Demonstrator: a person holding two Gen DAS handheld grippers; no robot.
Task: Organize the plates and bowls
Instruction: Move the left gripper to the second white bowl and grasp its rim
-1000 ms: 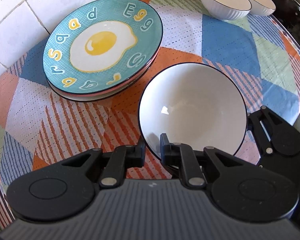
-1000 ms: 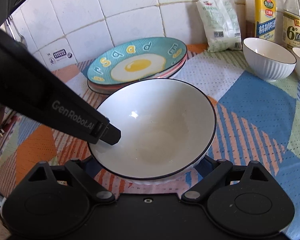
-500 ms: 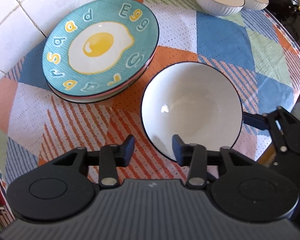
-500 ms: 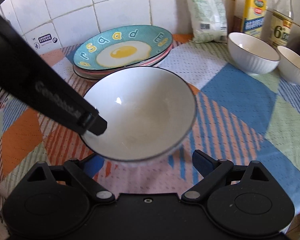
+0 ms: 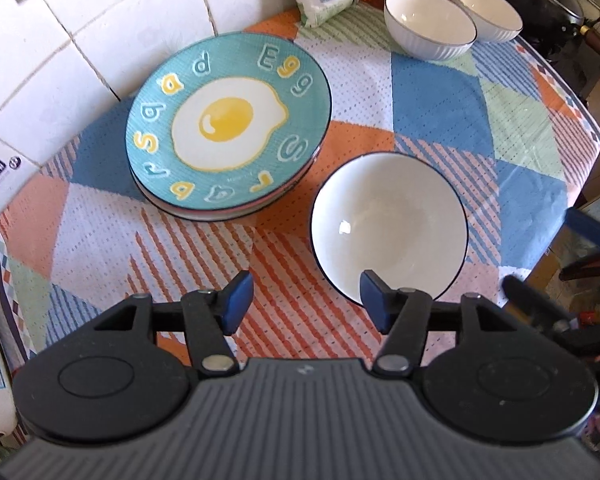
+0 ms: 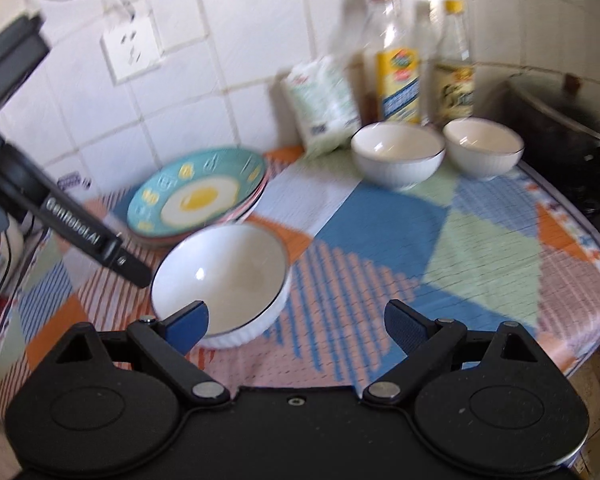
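Plates [image 5: 228, 128] sit in one stack at the back left of the counter [image 5: 440, 100], near the tiled wall, with the teal fried-egg plate on top and at least a pink and a pale rim showing beneath it. That part of the job looks done.

Bowls are not yet gathered. One large white bowl [image 5: 388, 228] with a dark rim stands alone on the patterned cloth toward the front edge, just beside the plate stack but apart from it. Two more white bowls [image 6: 398, 156] stand next to each other at the far side, in front of the bottles [image 6: 398, 76] and a white bag [image 6: 324, 108].

The left tool [image 5: 306, 300] is spread wide and holds nothing; its right finger overlaps the near rim of the lone bowl in the picture, though contact cannot be judged. The right tool [image 6: 296, 326] is also wide and empty, with the bowl off to its left side.

My reading: the lone bowl has only been set down, and what remains is to bring the three bowls together, likely nested.
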